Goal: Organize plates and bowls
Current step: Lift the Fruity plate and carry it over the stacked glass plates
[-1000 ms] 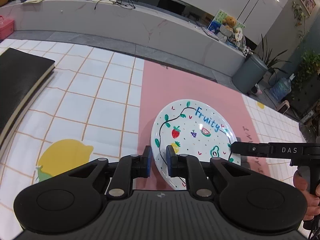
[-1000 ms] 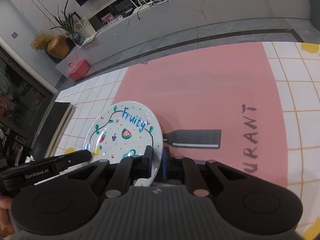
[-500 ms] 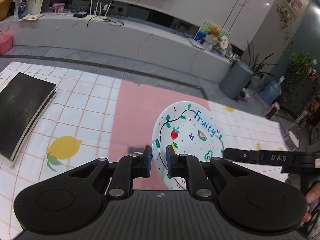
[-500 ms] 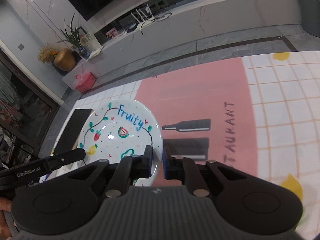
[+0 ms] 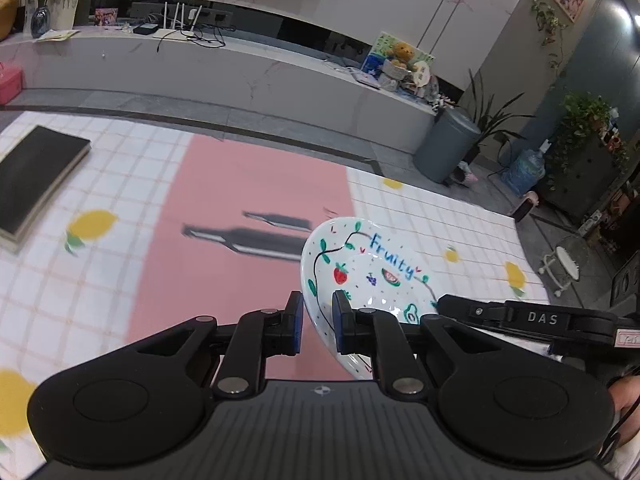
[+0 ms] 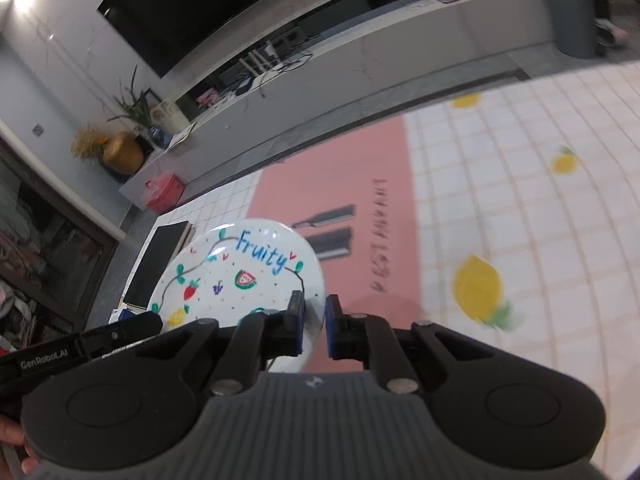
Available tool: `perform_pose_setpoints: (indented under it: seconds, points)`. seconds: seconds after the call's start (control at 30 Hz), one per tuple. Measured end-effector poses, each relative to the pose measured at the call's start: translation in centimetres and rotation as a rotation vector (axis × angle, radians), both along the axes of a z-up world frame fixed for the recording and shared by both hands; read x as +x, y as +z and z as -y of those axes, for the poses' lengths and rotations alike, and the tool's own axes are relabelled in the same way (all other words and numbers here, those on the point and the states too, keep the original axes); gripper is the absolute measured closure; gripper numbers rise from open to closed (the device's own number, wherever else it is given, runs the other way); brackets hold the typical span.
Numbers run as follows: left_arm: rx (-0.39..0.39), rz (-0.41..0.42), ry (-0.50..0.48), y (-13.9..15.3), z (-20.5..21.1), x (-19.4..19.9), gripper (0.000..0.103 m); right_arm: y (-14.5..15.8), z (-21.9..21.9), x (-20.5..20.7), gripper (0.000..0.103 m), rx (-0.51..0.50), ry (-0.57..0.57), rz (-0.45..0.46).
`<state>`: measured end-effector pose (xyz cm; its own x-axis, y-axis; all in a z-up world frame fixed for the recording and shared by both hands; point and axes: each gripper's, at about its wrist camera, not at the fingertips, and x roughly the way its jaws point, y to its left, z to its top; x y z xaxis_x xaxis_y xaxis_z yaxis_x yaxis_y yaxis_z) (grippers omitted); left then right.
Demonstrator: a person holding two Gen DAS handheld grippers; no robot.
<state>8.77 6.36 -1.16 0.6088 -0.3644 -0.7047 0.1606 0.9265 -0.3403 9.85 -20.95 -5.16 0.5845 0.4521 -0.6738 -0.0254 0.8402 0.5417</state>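
I have the plate (image 5: 372,276) pinched at its rim by both grippers, left (image 5: 317,322) and right (image 6: 314,326) (jaws nearly closed), lower centre, above the cloth (image 5: 248,184)

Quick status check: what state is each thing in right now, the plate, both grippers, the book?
Plate: off the tablecloth, tilted, held by its rim at two opposite edges.
Left gripper: shut on the plate's rim.
Right gripper: shut on the plate's rim.
Book: closed, lying flat on the tablecloth, untouched.
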Motion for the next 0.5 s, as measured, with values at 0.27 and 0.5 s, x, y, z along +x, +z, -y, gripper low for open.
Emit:
perform_pose_setpoints:
  seconds: [0.27, 0.5]
  points:
    - [-0.057, -0.046, 0.012, -3.2, 4.0, -5.1, 0.087, -1.8, 4.9, -6.5, 0.094, -0.014, -0.060, -0.044]
    - [-0.079, -0.120, 0.039, -7.3, 5.0, -7.4, 0.087, -4.6, 6.1, -9.5, 0.095, -0.043, -0.076, -0.094]
